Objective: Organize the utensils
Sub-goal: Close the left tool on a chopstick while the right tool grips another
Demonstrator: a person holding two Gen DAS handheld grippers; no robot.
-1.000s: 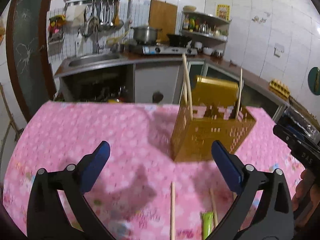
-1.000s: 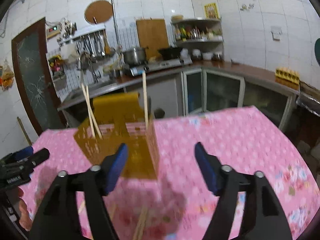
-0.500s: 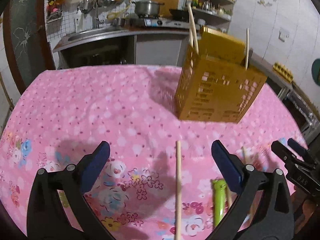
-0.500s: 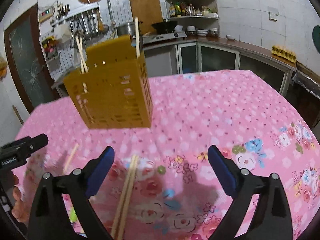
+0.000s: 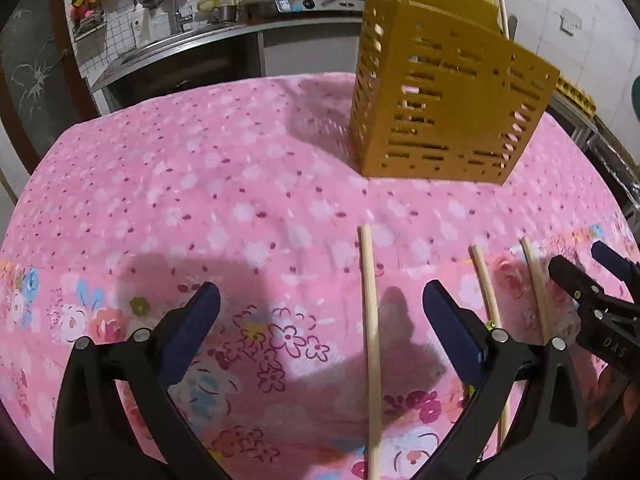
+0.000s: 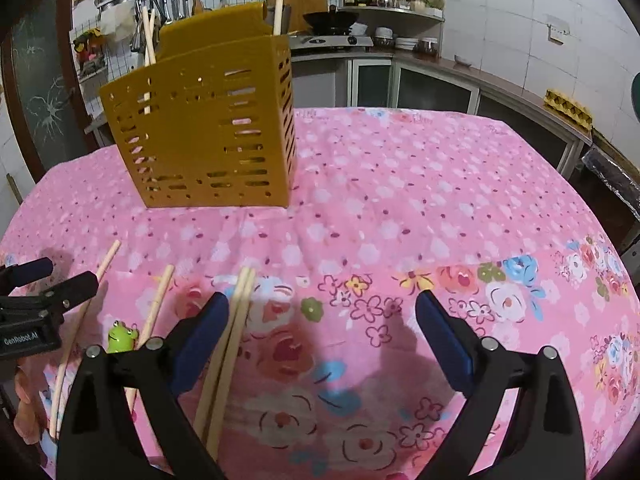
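both the left gripper (image 5: 320, 328) and the right gripper (image 6: 320, 328) were held wide open, empty. the paired chopsticks (image 6: 228, 344) could be scattered if only one were pinched.

A perforated yellow utensil holder (image 6: 204, 136) is stood upright on the pink floral cloth, with three chopsticks (image 6: 147, 36) propped inside. More wooden chopsticks (image 6: 230, 344) are laid loose in front, beside a green frog-topped piece (image 6: 121, 335).

Chopsticks (image 5: 370, 340) before yellow holder (image 5: 444, 104)
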